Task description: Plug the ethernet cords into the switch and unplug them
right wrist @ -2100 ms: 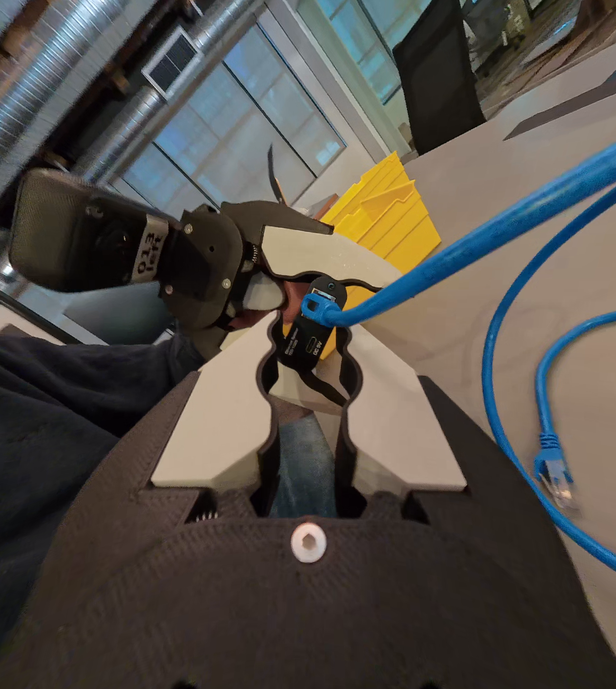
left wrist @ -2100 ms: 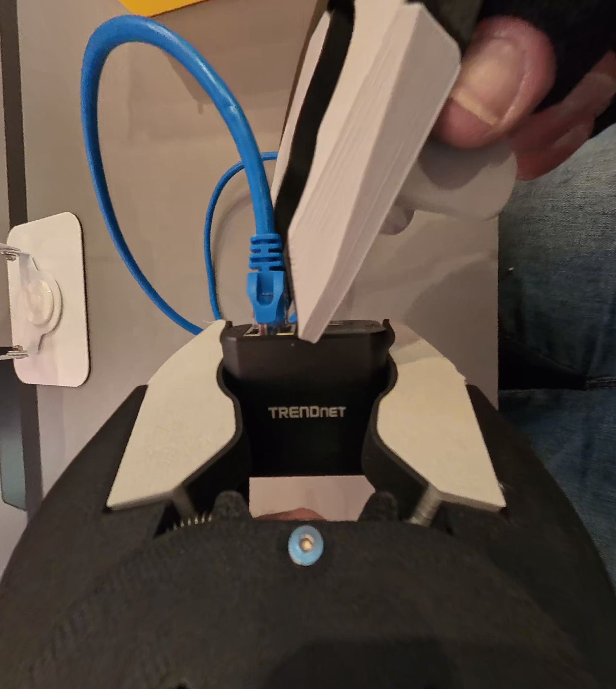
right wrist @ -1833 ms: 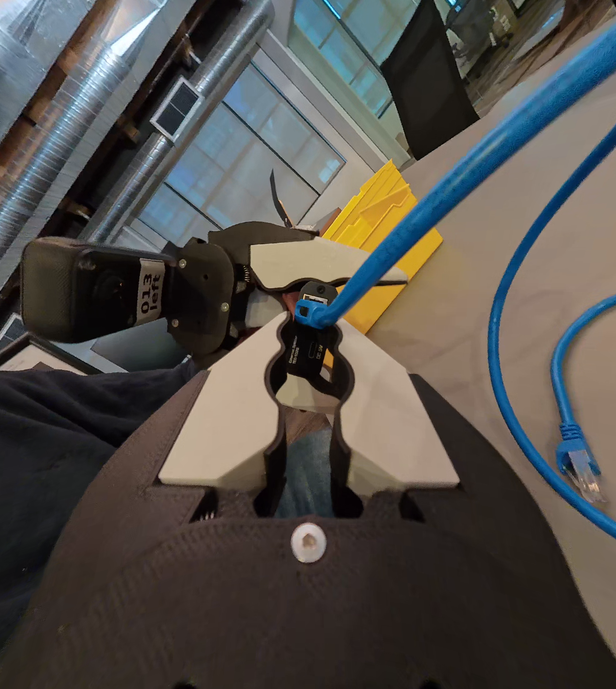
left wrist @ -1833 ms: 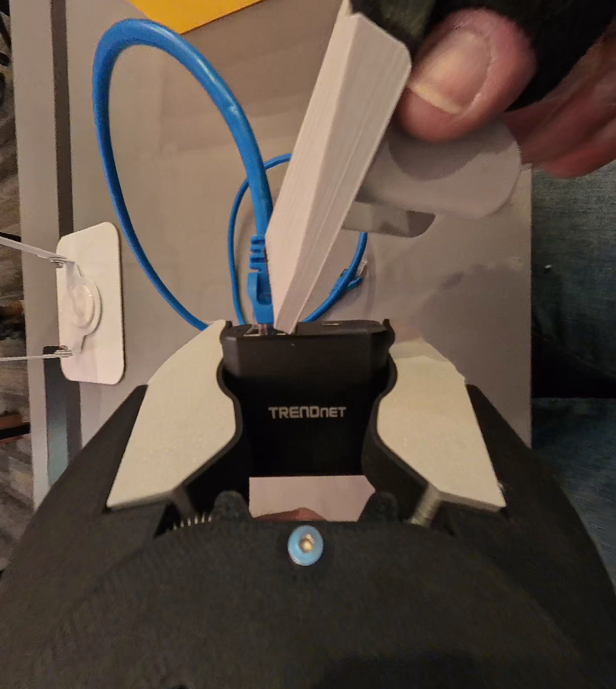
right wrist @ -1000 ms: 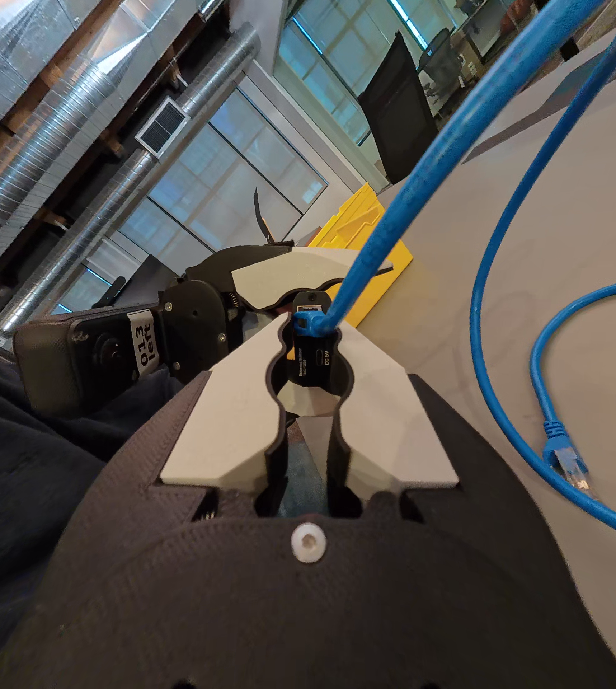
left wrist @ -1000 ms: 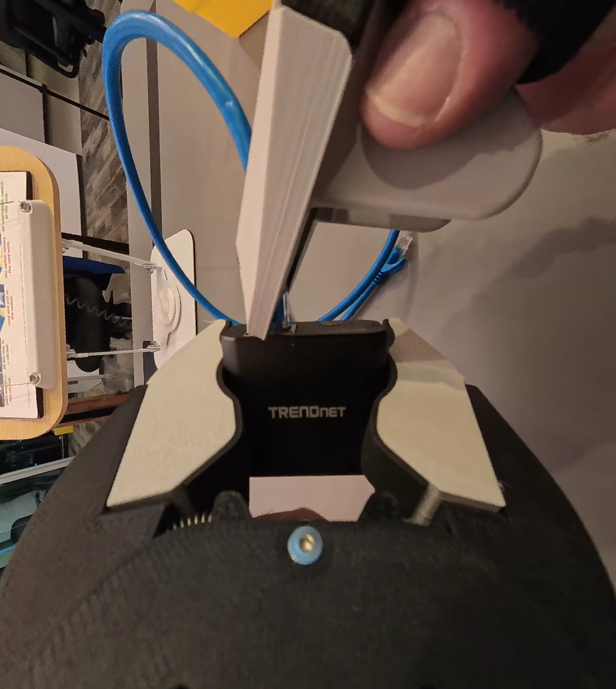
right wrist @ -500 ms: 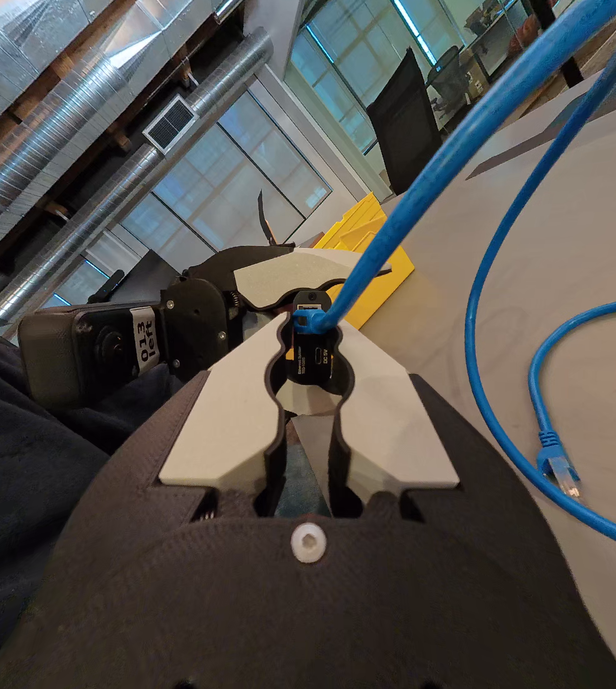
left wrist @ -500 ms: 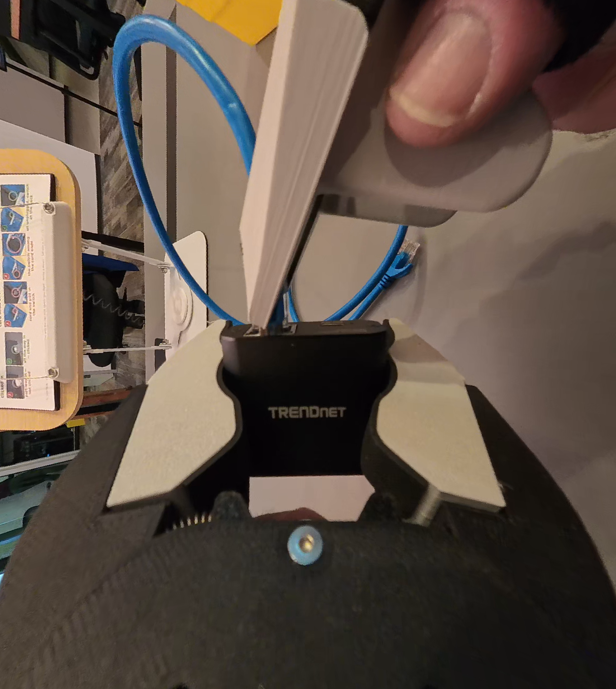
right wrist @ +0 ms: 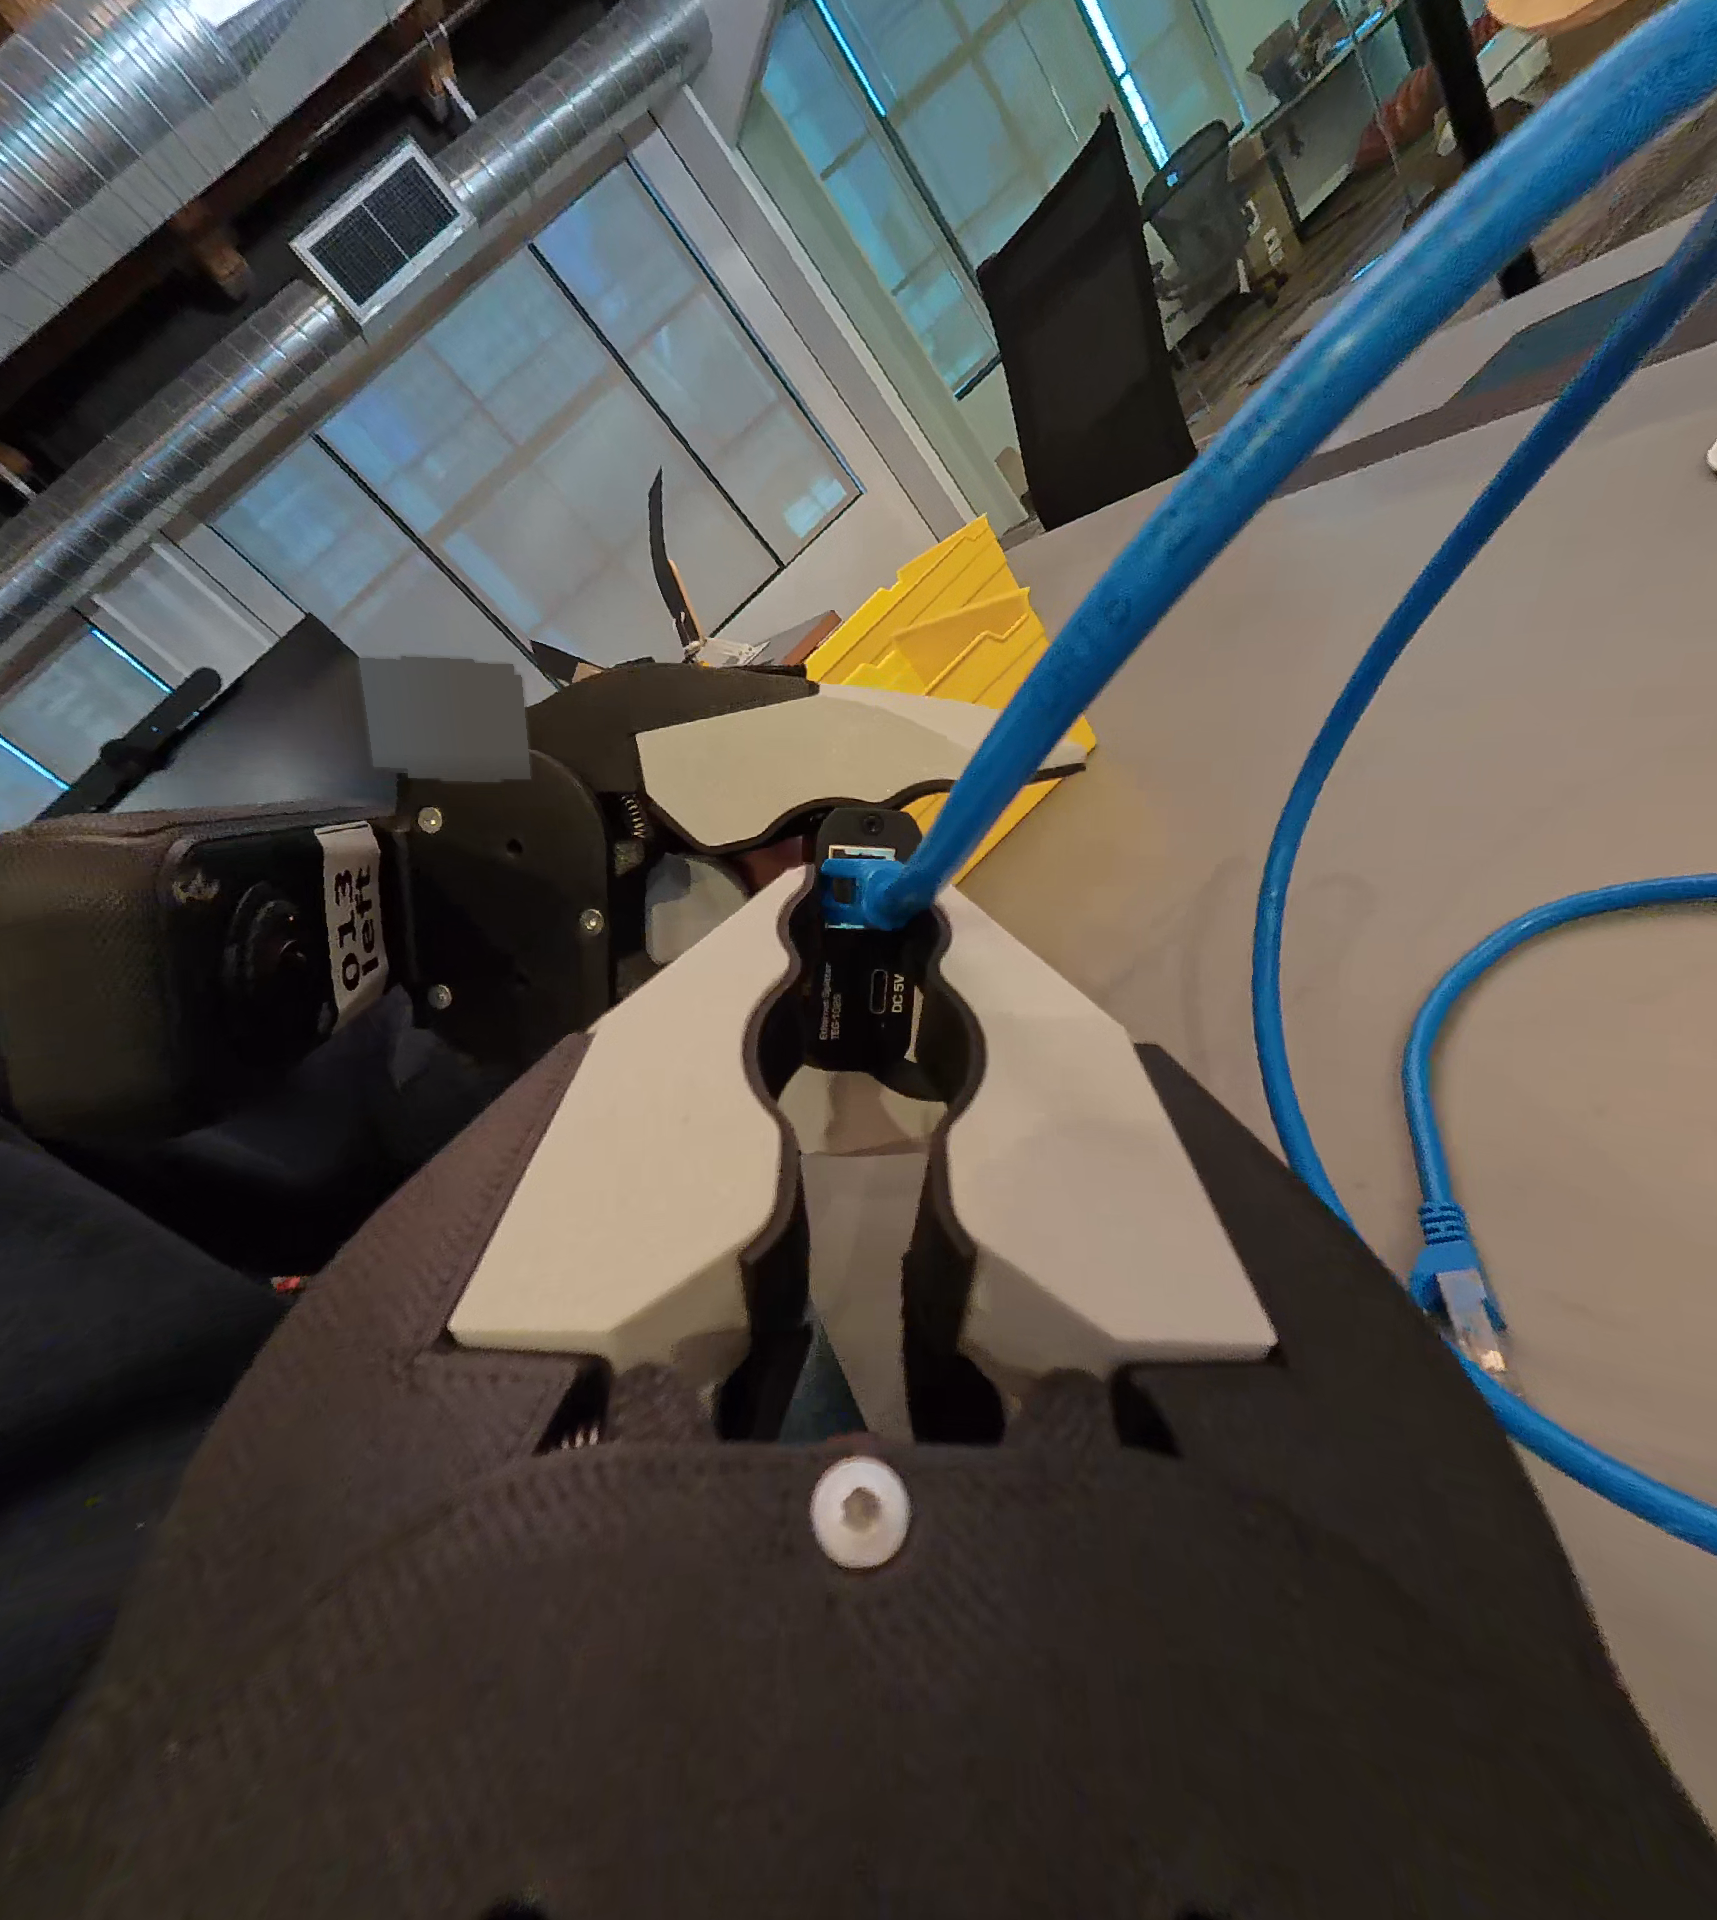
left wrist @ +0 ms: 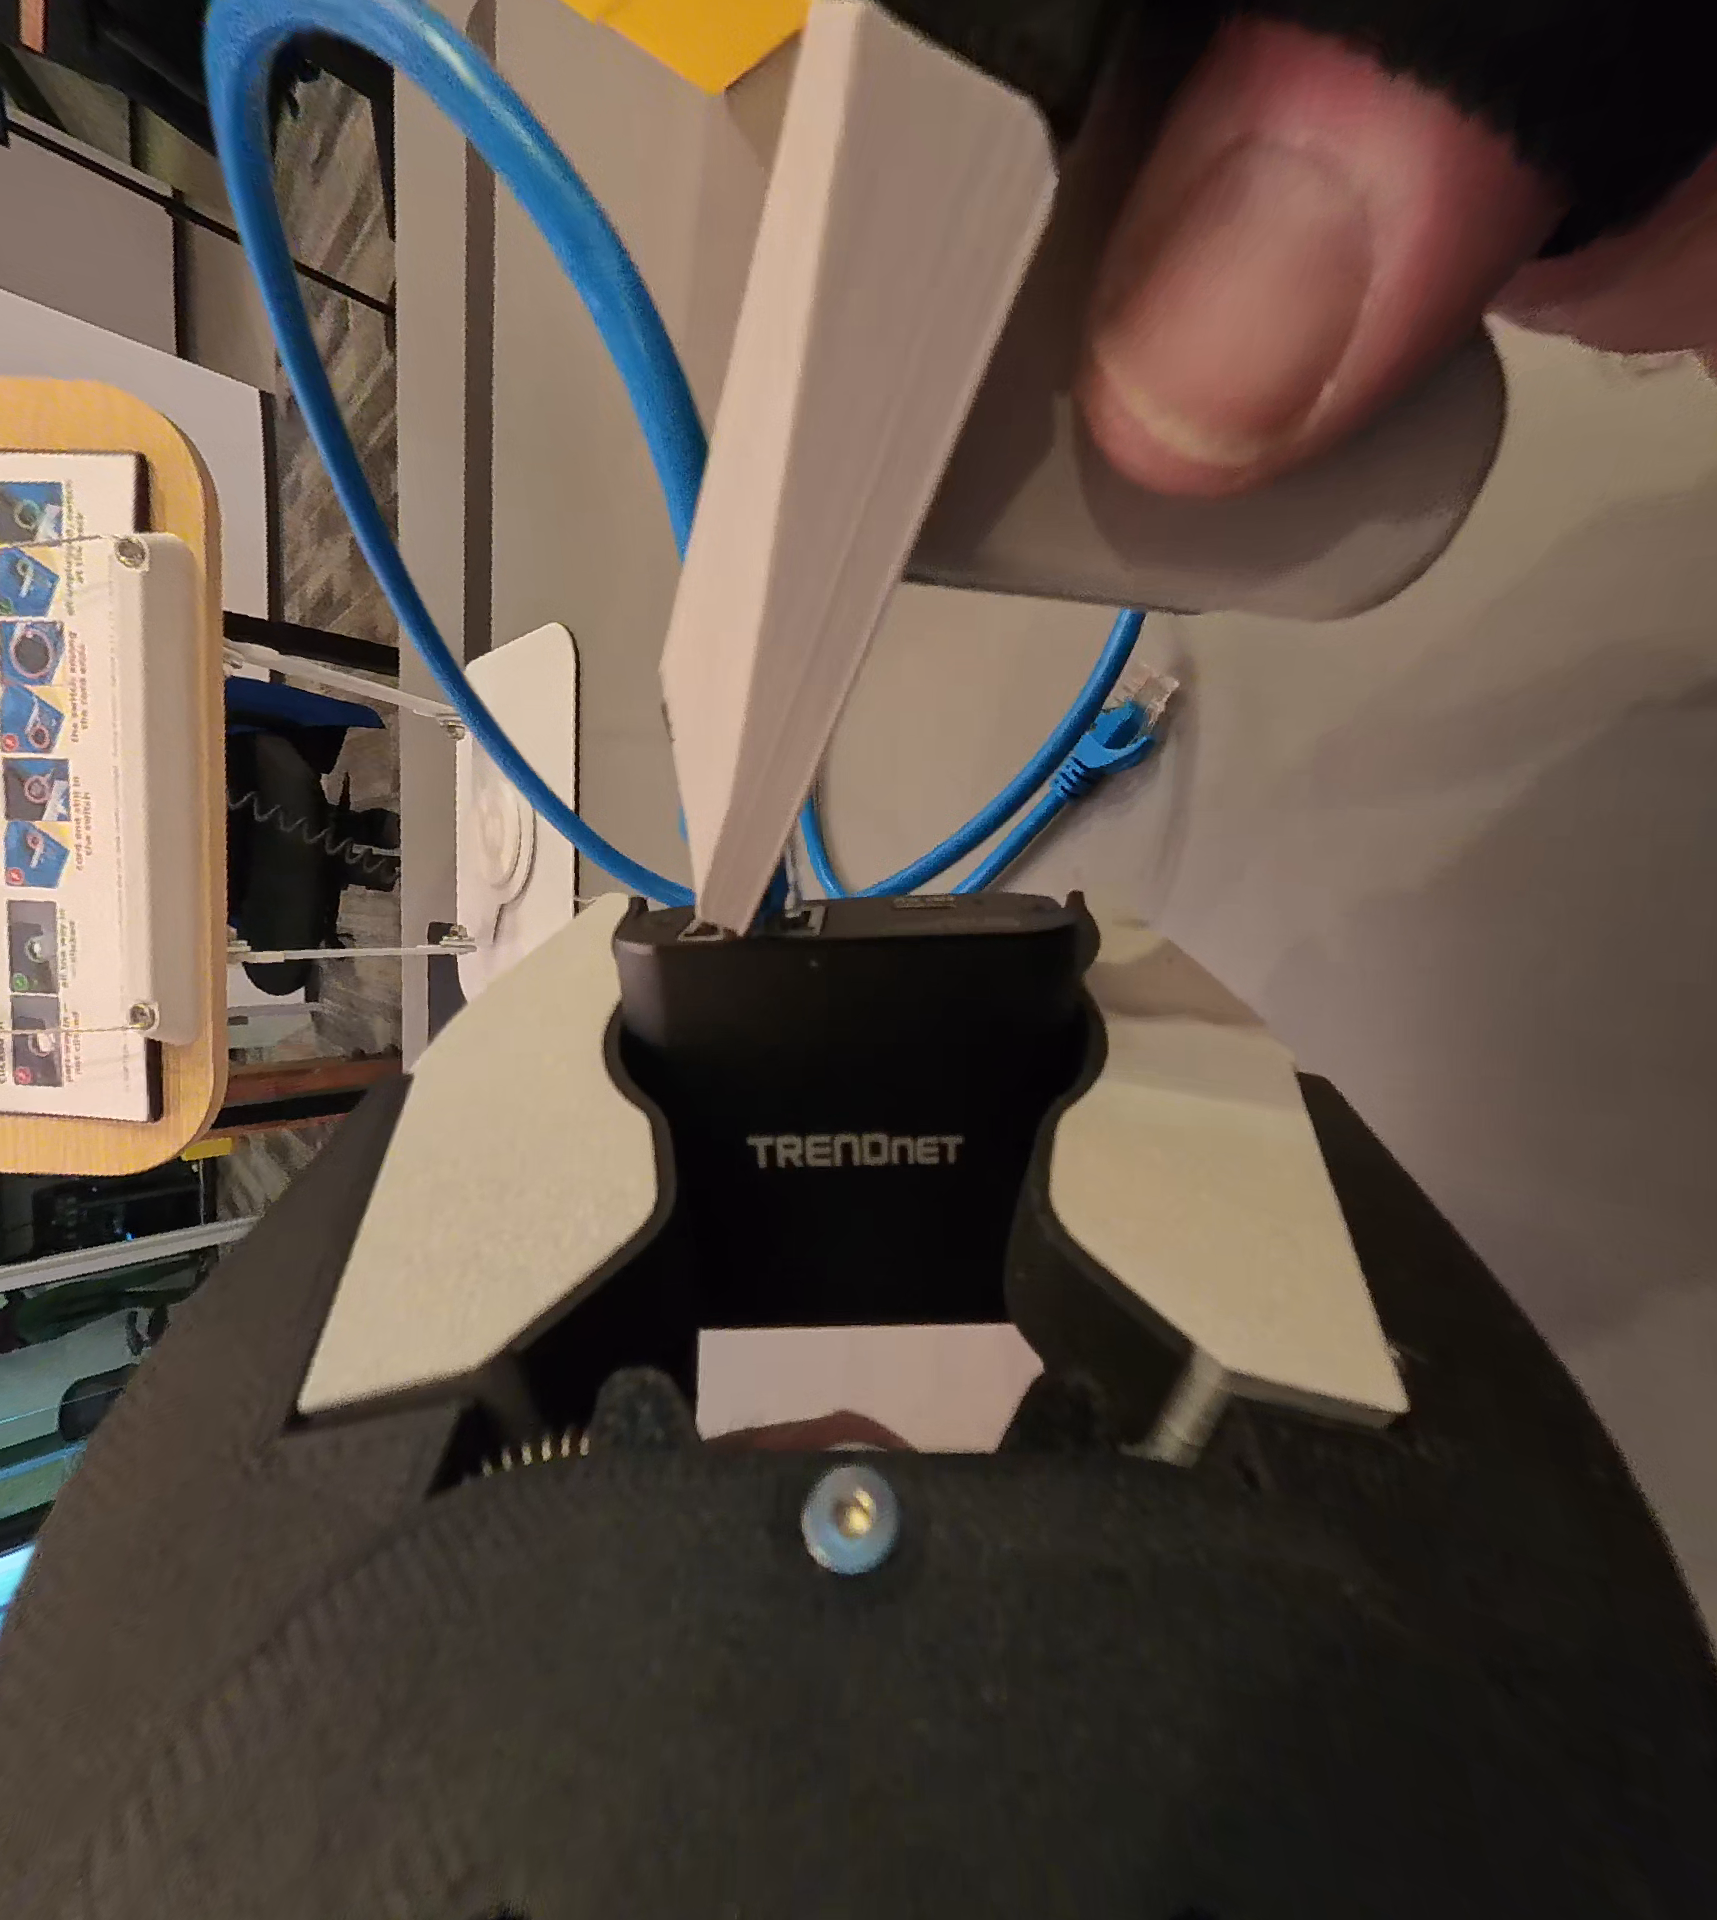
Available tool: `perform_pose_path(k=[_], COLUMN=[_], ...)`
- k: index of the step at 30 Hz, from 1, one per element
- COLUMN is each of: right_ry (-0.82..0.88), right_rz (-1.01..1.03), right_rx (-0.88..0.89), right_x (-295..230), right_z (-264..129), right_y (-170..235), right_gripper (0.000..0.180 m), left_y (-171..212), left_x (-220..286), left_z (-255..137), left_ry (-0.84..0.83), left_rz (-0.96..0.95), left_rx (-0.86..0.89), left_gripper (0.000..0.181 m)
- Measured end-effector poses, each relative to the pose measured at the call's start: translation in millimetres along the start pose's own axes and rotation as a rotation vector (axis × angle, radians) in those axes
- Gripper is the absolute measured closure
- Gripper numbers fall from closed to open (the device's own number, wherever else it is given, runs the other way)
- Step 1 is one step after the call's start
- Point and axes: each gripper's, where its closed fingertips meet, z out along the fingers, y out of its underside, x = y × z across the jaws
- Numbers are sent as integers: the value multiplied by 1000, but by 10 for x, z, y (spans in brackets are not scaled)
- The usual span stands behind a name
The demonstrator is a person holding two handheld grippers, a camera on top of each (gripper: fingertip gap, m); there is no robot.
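My left gripper [left wrist: 854,935] is shut on the black switch [left wrist: 854,1143], with its port edge facing away. My right gripper [right wrist: 864,896] is shut on the blue ethernet plug [right wrist: 849,891] seated in an end port of the switch [right wrist: 864,1003]. In the left wrist view one of its fingers [left wrist: 812,520] comes down onto the left port and hides the plug. The plug's blue cord [right wrist: 1249,436] arcs up and away. A second blue cord's free plug [right wrist: 1456,1288] lies on the table; it also shows in the left wrist view [left wrist: 1114,727].
A grey table [right wrist: 1612,1091] lies under the cords. Yellow bins [right wrist: 947,623] stand behind the left gripper [right wrist: 833,748]. An instruction sheet on a wooden board [left wrist: 33,779] and a white pad [left wrist: 521,790] sit at the left. A thumb [left wrist: 1280,260] presses the right gripper's handle. The tips of one gripper are about 5 cm away from the tips of the other.
My right gripper has shifted left over the plug and its fingers have closed around it. Both grippers, with the switch, have tilted, so the background has swung round.
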Motion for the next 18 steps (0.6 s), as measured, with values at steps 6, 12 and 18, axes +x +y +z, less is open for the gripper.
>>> perform_pose_path(k=[6,12,18], right_ry=[0,-10,-30], right_rz=[4,-8,-8], right_rx=[-9,-2,-13], right_x=[28,4,-41], right_z=[8,2,-6], right_y=[13,3,-6], right_gripper=[166,160,168], left_y=[21,-28,-47], left_x=[1,-1,-1], left_z=[21,-12,-15], left_ry=[-4,-16,-15], left_rz=[8,1,-3], left_rx=[-5,9,20], left_gripper=[107,107,107])
